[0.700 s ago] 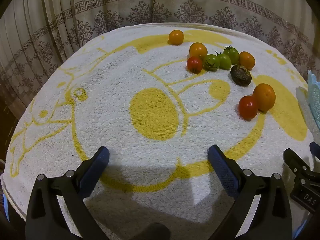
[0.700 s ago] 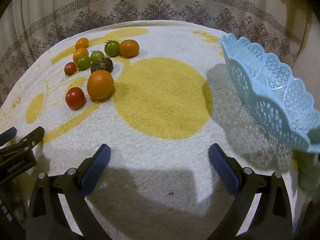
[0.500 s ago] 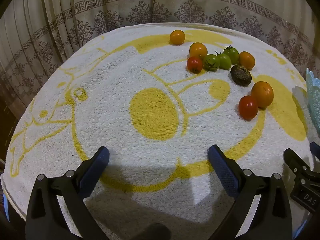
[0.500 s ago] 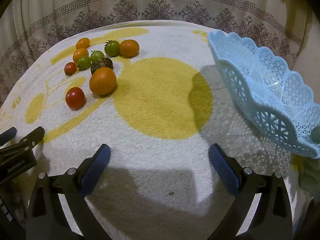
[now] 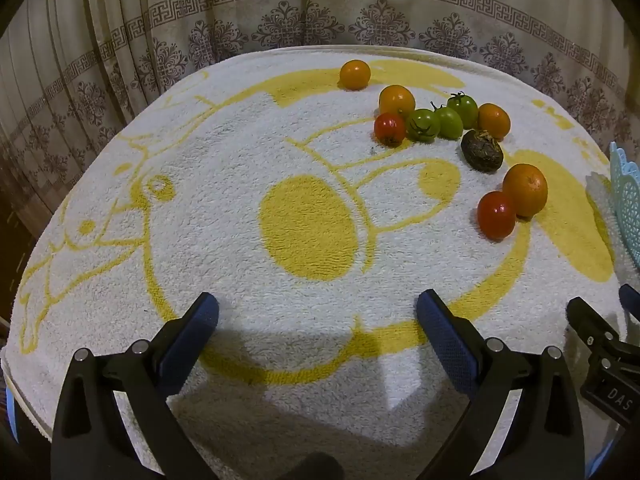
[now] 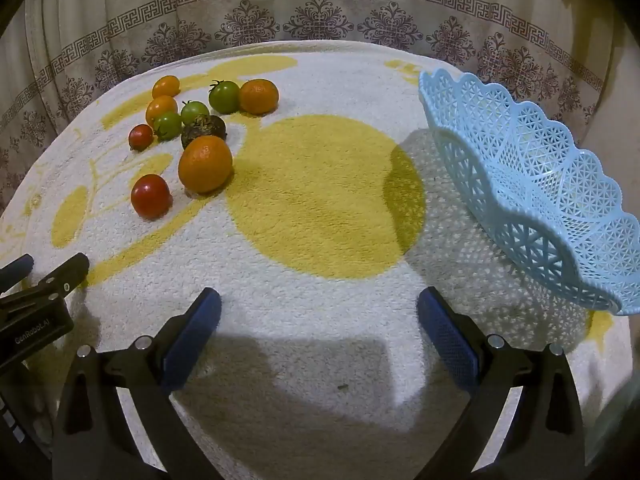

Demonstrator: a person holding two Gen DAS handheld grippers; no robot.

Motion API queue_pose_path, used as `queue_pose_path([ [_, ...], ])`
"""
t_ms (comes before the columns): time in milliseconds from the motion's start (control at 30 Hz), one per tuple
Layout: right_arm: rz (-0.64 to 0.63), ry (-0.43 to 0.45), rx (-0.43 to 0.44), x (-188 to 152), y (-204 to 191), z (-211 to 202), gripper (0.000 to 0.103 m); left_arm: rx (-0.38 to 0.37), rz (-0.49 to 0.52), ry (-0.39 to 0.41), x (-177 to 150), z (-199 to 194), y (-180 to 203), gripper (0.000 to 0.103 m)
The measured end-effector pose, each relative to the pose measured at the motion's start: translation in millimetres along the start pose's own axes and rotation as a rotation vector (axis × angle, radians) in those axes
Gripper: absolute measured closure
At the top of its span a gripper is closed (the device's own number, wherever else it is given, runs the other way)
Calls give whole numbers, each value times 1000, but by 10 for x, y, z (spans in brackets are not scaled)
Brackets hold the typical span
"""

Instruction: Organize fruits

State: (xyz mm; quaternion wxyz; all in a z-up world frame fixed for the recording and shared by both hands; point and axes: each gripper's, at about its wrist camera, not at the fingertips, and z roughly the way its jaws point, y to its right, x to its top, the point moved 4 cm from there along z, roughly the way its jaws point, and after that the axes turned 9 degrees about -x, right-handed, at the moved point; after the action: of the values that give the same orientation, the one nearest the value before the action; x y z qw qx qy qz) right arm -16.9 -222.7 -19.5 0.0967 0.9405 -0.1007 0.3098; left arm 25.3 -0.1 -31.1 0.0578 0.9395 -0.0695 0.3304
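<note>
Nearest, the left gripper [image 5: 318, 316] and the right gripper [image 6: 319, 312] are held over the towel [image 6: 320, 340], fingers spread wide with nothing between them. Farther out, a red tomato [image 6: 151, 195] and a large orange [image 6: 205, 164] are seen touching. Beyond them a dark fruit [image 6: 204, 130], green tomatoes [image 6: 195, 112] and small oranges [image 6: 259, 96] are clustered. The blue basket [image 6: 532, 184] is tilted at right, well apart from the fruit.

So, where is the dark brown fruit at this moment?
In the right wrist view the dark brown fruit lies far left on the towel, just behind the large orange and beside two green tomatoes.
</note>
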Motion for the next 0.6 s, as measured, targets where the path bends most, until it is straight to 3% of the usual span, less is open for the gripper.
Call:
queue_pose_path([
  [600, 0, 0, 0, -5, -3, 4, 3, 3, 3, 0, -1, 24, -13, 5],
])
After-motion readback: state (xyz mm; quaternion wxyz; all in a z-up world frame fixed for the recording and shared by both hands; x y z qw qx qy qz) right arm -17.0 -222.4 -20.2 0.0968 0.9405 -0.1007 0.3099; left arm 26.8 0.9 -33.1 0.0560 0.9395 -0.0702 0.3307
